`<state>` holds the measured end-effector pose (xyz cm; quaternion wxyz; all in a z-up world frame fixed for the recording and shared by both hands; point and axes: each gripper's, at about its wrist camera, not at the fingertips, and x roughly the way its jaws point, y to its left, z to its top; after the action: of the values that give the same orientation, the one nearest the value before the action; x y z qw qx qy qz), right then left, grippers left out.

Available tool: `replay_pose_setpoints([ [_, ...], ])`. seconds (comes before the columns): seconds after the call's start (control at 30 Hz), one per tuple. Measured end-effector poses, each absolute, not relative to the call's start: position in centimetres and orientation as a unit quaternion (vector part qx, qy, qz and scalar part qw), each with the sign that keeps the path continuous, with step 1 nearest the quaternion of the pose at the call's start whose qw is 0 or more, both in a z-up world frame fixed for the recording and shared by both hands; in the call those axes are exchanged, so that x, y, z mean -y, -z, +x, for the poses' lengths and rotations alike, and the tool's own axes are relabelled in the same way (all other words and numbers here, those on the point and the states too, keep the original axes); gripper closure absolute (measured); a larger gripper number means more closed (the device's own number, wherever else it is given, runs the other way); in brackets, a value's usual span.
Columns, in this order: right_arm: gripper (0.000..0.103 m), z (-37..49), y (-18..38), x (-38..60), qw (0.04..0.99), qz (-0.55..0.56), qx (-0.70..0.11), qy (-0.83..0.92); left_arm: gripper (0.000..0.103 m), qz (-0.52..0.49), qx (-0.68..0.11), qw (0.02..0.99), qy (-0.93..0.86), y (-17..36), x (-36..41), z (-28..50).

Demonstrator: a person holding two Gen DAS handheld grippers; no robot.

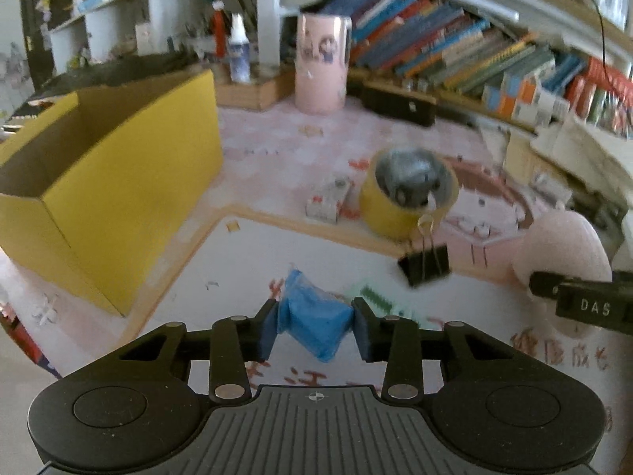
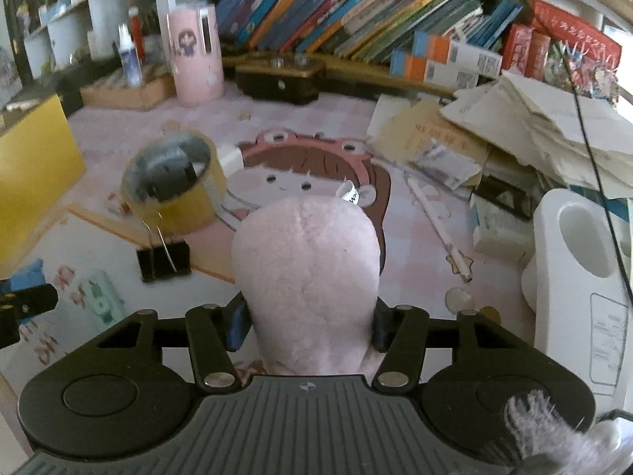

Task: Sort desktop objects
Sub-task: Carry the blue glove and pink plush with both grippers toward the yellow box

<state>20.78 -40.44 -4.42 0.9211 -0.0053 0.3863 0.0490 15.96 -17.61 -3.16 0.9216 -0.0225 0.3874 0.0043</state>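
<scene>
My left gripper (image 1: 314,330) is shut on a blue crumpled packet (image 1: 312,318), held above the white mat. My right gripper (image 2: 310,326) is shut on a pink plush toy (image 2: 304,265); the toy also shows at the right of the left wrist view (image 1: 561,261). A black binder clip (image 1: 425,263) stands on the mat, also in the right wrist view (image 2: 162,263). A yellow tape roll (image 1: 407,194) stands behind it, also in the right wrist view (image 2: 174,182). An open yellow box (image 1: 118,174) stands at the left.
A pink cylinder holder (image 1: 322,63) and a spray bottle (image 1: 238,49) stand at the back. Books (image 2: 356,19) line the back shelf. A paper pile (image 2: 534,130) and a white holder (image 2: 577,277) are at the right. A green eraser (image 2: 101,297) lies on the mat.
</scene>
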Motion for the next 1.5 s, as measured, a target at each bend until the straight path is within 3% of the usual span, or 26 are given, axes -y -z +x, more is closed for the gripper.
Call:
replay_pose_setpoints([
  [0.83,0.049,9.9,0.5,30.5,0.939,0.005,-0.338,-0.066,0.066,-0.045,-0.350,0.936,0.008,0.7,8.1,7.7],
  [1.5,0.049,0.9,1.5,19.9,0.922,0.030,-0.379,-0.073,0.067,-0.036,-0.362,0.931,0.037,1.0,-1.6,0.9],
])
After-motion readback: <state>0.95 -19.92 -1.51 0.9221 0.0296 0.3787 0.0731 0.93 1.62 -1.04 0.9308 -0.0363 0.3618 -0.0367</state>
